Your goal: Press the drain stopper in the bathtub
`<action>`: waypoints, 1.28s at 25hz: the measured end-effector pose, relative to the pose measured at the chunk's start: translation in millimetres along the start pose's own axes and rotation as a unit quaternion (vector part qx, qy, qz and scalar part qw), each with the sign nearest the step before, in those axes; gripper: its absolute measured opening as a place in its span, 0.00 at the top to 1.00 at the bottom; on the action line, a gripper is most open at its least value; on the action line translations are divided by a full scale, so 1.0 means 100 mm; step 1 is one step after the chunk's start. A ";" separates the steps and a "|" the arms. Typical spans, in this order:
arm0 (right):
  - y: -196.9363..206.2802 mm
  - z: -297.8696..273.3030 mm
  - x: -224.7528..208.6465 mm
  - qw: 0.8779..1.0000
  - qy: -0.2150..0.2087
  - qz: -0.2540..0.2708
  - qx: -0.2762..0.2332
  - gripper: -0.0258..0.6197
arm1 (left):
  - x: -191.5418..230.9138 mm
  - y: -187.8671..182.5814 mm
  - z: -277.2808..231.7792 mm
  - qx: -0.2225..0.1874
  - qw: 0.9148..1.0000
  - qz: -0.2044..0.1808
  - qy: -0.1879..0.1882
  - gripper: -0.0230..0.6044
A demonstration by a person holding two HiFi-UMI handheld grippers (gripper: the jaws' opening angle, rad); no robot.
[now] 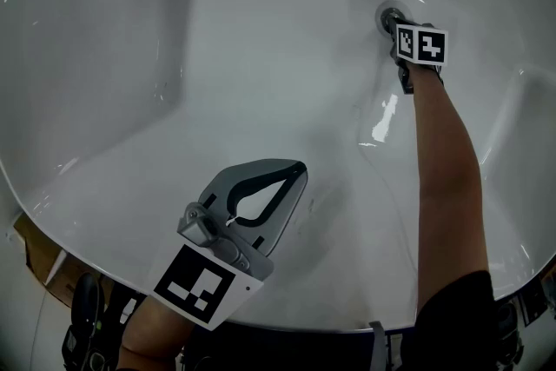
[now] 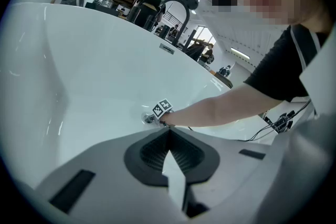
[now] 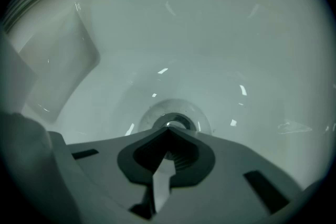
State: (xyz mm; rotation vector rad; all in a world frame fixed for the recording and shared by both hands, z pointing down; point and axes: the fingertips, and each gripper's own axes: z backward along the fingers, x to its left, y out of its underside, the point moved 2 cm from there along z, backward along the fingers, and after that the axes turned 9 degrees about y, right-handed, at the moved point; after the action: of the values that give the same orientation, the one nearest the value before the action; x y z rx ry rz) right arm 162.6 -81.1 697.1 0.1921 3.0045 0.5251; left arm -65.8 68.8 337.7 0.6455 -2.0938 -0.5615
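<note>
The drain stopper [image 1: 387,15] is a round metal disc in a shallow dish at the far right of the white bathtub [image 1: 217,82] floor. My right gripper [image 1: 397,23] reaches down to it on an outstretched bare arm, its marker cube just behind. In the right gripper view the jaws are shut, and the right gripper [image 3: 168,129] has its tip right at the near rim of the stopper [image 3: 174,121]. My left gripper [image 1: 298,173] hangs shut and empty over the near side of the tub. From the left gripper [image 2: 169,129] the stopper [image 2: 149,118] shows small and far off.
The tub's walls curve up steeply on the left and right. A step in the tub wall [image 1: 113,56] lies at the left. A cardboard box [image 1: 36,251] stands outside the near rim. Beyond the far rim a black faucet [image 2: 177,7] arches, and cables [image 2: 278,122] hang nearby.
</note>
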 end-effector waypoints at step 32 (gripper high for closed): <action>0.04 1.55 0.11 0.994 -0.010 -0.058 -0.093 0.94 | 0.17 0.35 0.02 0.027 0.999 -0.031 -0.034 0.95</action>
State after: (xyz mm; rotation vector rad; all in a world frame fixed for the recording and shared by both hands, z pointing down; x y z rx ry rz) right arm 169.0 -24.0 552.4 0.0082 2.9026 0.7784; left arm -84.6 85.4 368.3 0.7339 -2.1641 -0.5717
